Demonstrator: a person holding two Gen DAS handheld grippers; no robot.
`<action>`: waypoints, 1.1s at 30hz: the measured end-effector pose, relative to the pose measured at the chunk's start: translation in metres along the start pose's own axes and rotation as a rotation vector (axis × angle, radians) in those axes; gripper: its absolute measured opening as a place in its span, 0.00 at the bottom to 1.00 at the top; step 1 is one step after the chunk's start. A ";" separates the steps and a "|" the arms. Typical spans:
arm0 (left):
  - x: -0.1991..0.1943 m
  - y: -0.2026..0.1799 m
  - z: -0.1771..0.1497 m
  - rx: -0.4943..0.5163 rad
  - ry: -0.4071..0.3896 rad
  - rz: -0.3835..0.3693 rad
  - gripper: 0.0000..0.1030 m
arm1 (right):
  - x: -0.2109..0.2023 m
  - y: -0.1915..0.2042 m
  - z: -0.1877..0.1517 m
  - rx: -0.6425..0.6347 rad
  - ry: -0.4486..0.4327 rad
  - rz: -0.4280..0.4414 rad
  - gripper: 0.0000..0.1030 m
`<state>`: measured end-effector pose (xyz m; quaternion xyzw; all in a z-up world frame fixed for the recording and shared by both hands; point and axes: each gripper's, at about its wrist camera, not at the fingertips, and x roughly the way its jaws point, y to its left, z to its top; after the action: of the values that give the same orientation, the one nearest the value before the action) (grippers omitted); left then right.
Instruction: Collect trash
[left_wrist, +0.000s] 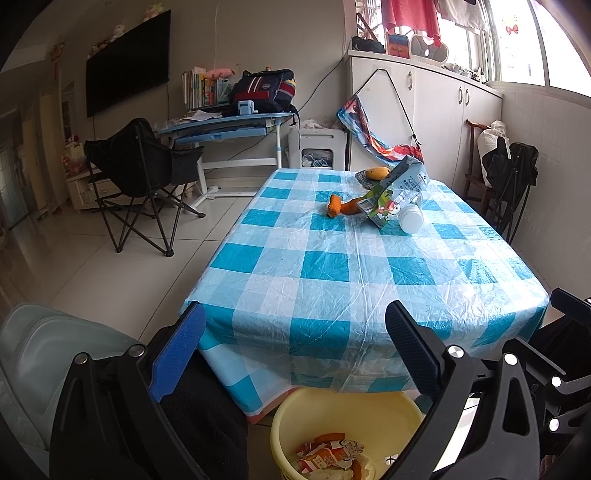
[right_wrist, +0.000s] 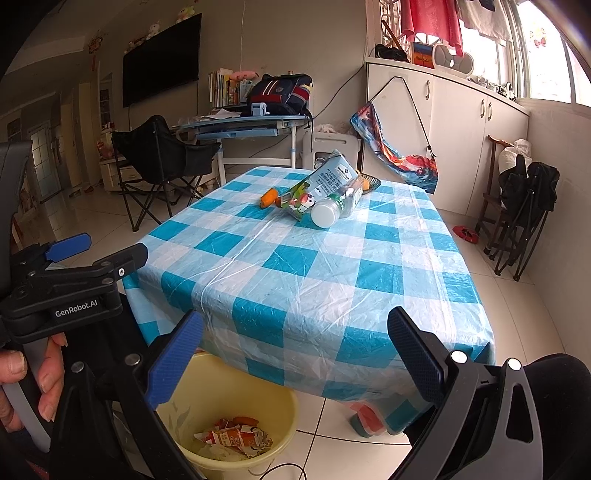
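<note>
On the blue-checked table (left_wrist: 332, 266) (right_wrist: 314, 280), at its far end, lie a milk carton (left_wrist: 397, 190) (right_wrist: 317, 184), a plastic bottle with a white cap (left_wrist: 410, 218) (right_wrist: 334, 206) and orange peel (left_wrist: 341, 206) (right_wrist: 269, 198). A yellow bucket (left_wrist: 288, 417) (right_wrist: 280, 410) on the floor at the table's near edge holds crumpled wrappers (left_wrist: 328, 456) (right_wrist: 232, 437) and peel. My left gripper (left_wrist: 295, 350) is open and empty above the bucket. My right gripper (right_wrist: 295, 354) is open and empty at the near table edge. The left gripper also shows in the right wrist view (right_wrist: 96, 247).
A bowl with a mango (left_wrist: 376, 173) sits at the table's far end. A black folding chair (left_wrist: 144, 177) and a blue desk (left_wrist: 229, 125) stand on the left. White cabinets (left_wrist: 424, 110) and a folded chair (right_wrist: 524, 214) stand on the right. A grey chair (left_wrist: 44, 354) is near left.
</note>
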<state>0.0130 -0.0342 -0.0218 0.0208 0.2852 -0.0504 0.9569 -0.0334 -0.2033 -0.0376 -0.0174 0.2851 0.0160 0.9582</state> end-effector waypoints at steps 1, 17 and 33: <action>-0.001 0.001 0.000 0.002 -0.005 0.002 0.92 | 0.000 -0.001 0.000 -0.001 -0.003 -0.003 0.93; -0.003 0.013 0.000 -0.003 -0.020 0.010 0.92 | 0.003 0.008 -0.001 -0.045 0.008 -0.020 0.93; -0.001 0.002 0.001 0.018 -0.017 0.015 0.93 | 0.002 0.004 -0.001 -0.038 0.009 -0.015 0.93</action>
<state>0.0131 -0.0321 -0.0209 0.0314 0.2764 -0.0459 0.9594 -0.0325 -0.1989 -0.0402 -0.0377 0.2891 0.0139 0.9565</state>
